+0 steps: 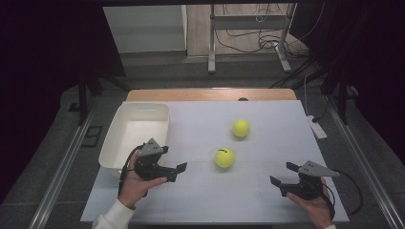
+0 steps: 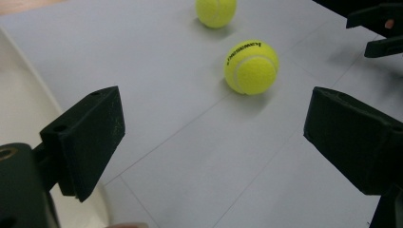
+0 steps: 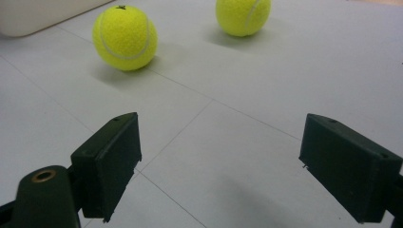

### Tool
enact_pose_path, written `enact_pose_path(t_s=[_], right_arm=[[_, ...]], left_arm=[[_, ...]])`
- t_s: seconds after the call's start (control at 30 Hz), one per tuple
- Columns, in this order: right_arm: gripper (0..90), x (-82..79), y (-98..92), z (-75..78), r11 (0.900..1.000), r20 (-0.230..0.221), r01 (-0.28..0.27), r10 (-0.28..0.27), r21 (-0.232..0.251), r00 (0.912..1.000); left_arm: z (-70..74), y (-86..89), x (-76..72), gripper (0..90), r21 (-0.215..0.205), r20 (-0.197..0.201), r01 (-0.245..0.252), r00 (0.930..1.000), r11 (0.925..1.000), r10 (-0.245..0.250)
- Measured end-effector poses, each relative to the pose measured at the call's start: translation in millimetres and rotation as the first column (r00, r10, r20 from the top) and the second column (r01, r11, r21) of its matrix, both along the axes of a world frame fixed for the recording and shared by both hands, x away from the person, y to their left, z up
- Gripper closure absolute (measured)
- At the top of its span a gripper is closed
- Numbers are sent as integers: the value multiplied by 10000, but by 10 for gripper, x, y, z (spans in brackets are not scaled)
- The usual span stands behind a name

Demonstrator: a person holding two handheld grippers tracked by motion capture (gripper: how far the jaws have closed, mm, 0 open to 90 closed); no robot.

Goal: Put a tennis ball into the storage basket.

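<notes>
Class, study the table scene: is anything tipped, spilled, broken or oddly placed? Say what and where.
Nothing stands out. The two yellow felt tennis balls rest apart on the pale grey table mat, the white plastic bin sits upright at its left edge, and the left claw and right claw are open.

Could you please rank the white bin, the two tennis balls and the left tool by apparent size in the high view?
1. White bin.
2. Left tool.
3. Near tennis ball and far tennis ball: nearly alike; the near one looks slightly bigger, probably from nearness to the camera.

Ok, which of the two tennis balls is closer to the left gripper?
The nearer tennis ball, with black lettering; the far tennis ball sits farther back from the left gripper.
</notes>
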State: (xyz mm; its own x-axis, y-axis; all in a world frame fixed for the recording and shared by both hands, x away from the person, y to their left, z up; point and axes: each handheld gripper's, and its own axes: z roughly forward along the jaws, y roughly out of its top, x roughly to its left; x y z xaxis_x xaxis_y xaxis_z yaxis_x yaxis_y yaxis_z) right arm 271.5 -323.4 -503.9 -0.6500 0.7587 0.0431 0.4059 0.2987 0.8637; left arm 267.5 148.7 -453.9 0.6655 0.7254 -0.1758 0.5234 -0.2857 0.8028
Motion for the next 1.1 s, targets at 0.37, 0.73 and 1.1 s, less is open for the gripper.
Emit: enact_pose_path(t_s=[0.37, 0.73, 1.1], right_arm=[[140, 5, -9, -1, 10000, -8, 15, -15, -30, 10000], [140, -1, -18, -2, 10000, -3, 28, -28, 21, 10000], [140, 12, 9, -22, 9999, -66, -92, 92, -91, 9999]], left_arm=[[-15, -169, 77, 71, 152, -204, 406, 9990, 9991, -403], [-44, -270, 139, 71, 276, -366, 498, 9981, 9984, -488], [-76, -369, 207, 72, 366, -503, 692, 9965, 9969, -673]])
